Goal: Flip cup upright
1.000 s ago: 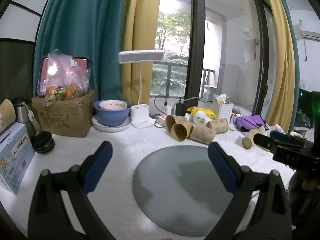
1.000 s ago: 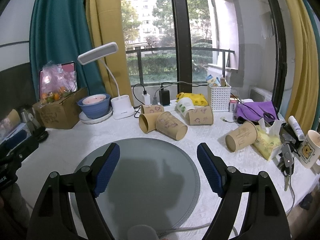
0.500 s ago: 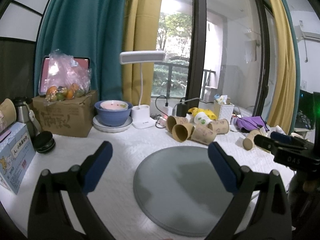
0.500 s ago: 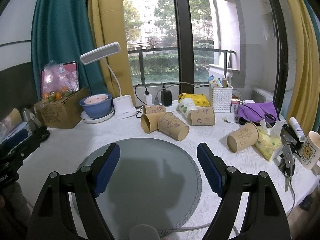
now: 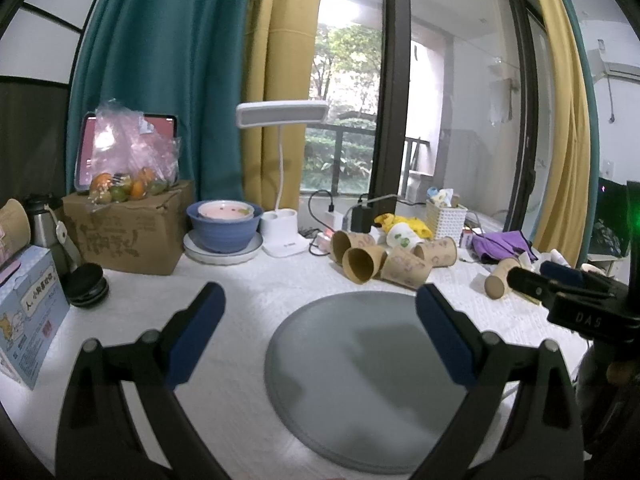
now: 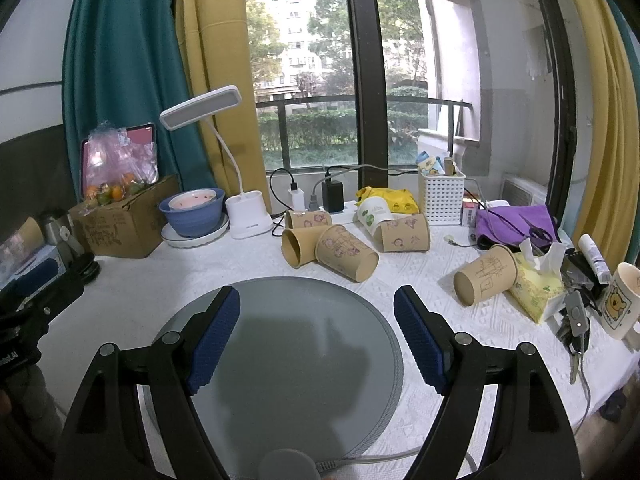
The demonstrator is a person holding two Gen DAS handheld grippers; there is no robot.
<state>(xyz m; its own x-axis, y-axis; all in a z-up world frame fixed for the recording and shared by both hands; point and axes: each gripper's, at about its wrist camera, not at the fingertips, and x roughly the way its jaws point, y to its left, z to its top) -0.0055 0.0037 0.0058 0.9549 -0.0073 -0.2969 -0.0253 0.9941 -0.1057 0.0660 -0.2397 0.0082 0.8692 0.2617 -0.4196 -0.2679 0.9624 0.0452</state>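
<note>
Several brown paper cups lie on their sides at the back of the table: a cluster [image 6: 346, 253] [image 5: 362, 264] behind a round grey mat [image 6: 296, 356] [image 5: 360, 364], and one cup [image 6: 486, 280] [image 5: 498, 282] apart to the right. My left gripper [image 5: 318, 312] is open and empty above the mat's near left edge. My right gripper [image 6: 318, 316] is open and empty above the mat. The right gripper's tip shows at the right of the left wrist view [image 5: 560, 280].
A white desk lamp [image 6: 248, 216], a blue bowl [image 6: 194, 210] on a plate, a cardboard box [image 6: 124, 220] with bagged fruit, chargers, a white basket [image 6: 442, 196], purple cloth, tissues, keys and a bear mug [image 6: 620, 304] ring the table. A blue box [image 5: 28, 316] stands left.
Both grippers have drifted slightly; the view shifts a little. Jaws stay open and no cup has moved.
</note>
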